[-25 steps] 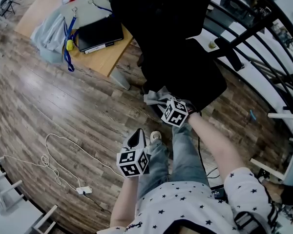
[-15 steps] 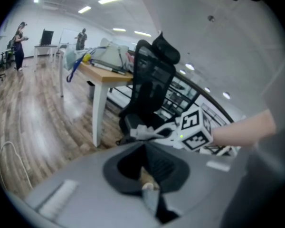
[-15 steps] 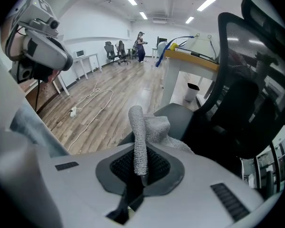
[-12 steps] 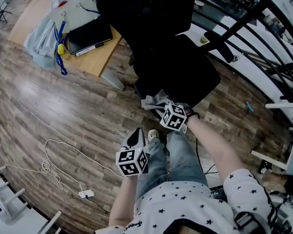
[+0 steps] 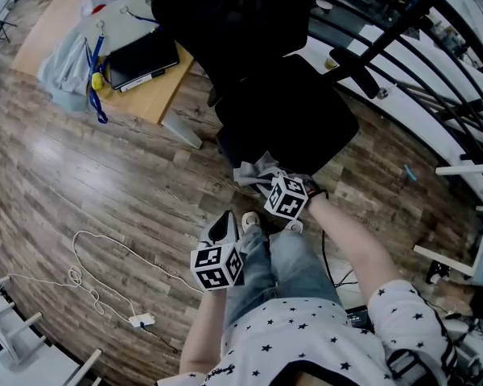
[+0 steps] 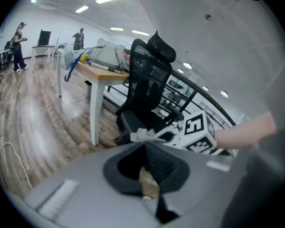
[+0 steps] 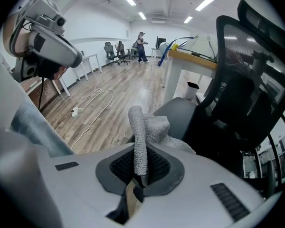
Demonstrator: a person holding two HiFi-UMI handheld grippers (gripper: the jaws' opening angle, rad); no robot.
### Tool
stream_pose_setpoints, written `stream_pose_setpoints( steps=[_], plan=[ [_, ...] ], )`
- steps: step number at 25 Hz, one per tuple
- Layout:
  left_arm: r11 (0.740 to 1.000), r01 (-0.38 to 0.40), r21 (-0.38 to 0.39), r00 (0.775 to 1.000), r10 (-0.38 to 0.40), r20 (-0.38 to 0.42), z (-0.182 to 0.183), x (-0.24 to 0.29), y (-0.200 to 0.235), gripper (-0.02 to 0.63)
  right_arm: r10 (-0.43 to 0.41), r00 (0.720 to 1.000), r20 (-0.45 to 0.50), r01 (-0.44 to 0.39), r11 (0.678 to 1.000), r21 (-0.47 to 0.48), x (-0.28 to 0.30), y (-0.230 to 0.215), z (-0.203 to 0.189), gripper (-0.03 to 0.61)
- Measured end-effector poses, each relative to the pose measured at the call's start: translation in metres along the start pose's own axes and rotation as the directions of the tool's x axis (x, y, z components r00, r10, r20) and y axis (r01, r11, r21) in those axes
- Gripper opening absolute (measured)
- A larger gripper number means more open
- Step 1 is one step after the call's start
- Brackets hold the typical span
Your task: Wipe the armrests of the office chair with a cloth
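Right gripper [image 7: 140, 167] has eased back a touch from the front seat edge of the office chair [image 5: 286, 111], jaws pinched tight on the grey cloth [image 7: 149, 127] drooping just before that seat, while the left gripper [image 6: 146, 151] hangs further back from the chair, closed on nothing.
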State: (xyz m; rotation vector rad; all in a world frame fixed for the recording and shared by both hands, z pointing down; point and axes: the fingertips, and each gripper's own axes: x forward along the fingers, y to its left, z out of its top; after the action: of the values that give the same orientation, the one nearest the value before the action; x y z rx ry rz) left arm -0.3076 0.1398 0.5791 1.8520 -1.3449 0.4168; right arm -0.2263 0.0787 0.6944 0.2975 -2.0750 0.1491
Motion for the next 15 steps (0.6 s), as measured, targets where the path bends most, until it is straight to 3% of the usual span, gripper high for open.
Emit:
stream_pose_setpoints(
  steps=[15],
  plan=[
    [0.999,0.005,-0.032,1.000,-0.005,0.003,-0.014,-0.005,-0.015,0.008,0.002,1.000,0.003,-0.002,1.000,0.015,-0.010,0.016,-0.013,0.025]
  ],
)
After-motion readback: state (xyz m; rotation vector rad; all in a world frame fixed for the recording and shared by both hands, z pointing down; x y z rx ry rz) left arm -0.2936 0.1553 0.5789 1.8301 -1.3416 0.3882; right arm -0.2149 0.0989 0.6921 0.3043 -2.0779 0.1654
